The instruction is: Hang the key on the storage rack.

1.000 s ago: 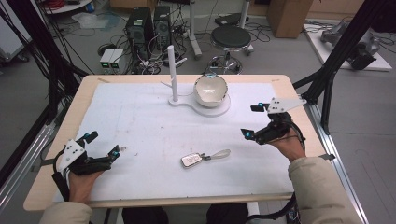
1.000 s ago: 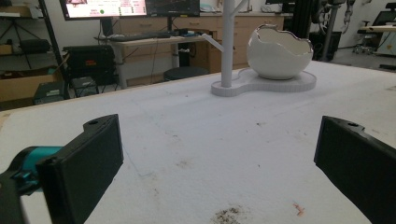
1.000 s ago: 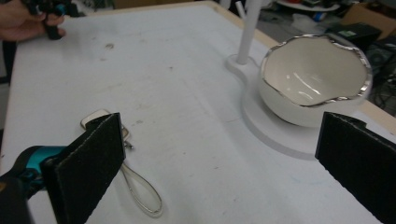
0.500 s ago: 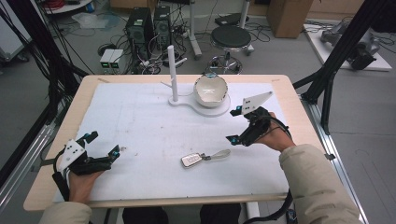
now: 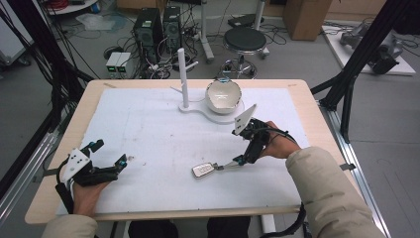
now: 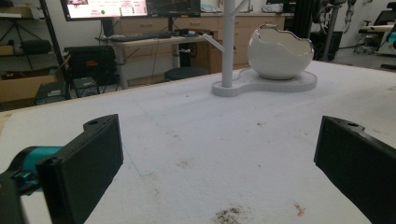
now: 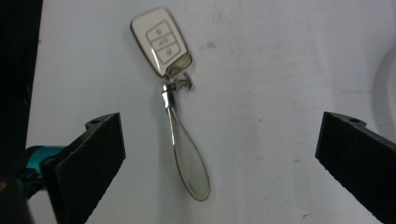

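A car key [image 5: 202, 170] with a loop strap [image 5: 224, 165] is seen lying flat on the white mat [image 5: 148, 129], at about 6 o'clock from the middle of the table. In the right gripper view the key [image 7: 161, 41] lies at 11 o'clock, and its strap [image 7: 188, 158] runs from it down toward 6 o'clock, between the two black jaws.

The right gripper [image 5: 246, 157] is held just over the free end of the strap, at 3 o'clock from the key. Its jaws are spread wide and nothing is pinched between them; whether a jaw tip touches the strap cannot be told.

The left gripper [image 5: 108, 154] is held low over the mat near the table's 8 o'clock edge, well apart from the key. Its jaws are spread wide too, and only bare mat with some small stains is seen between them in the left gripper view.

A white stand [image 5: 184, 79] with an upright post and a white bowl [image 5: 223, 96] with a wavy rim are placed at 12 o'clock on the table, the bowl at 3 o'clock from the post. Both are shown on one flat white base [image 6: 261, 84] in the left gripper view.
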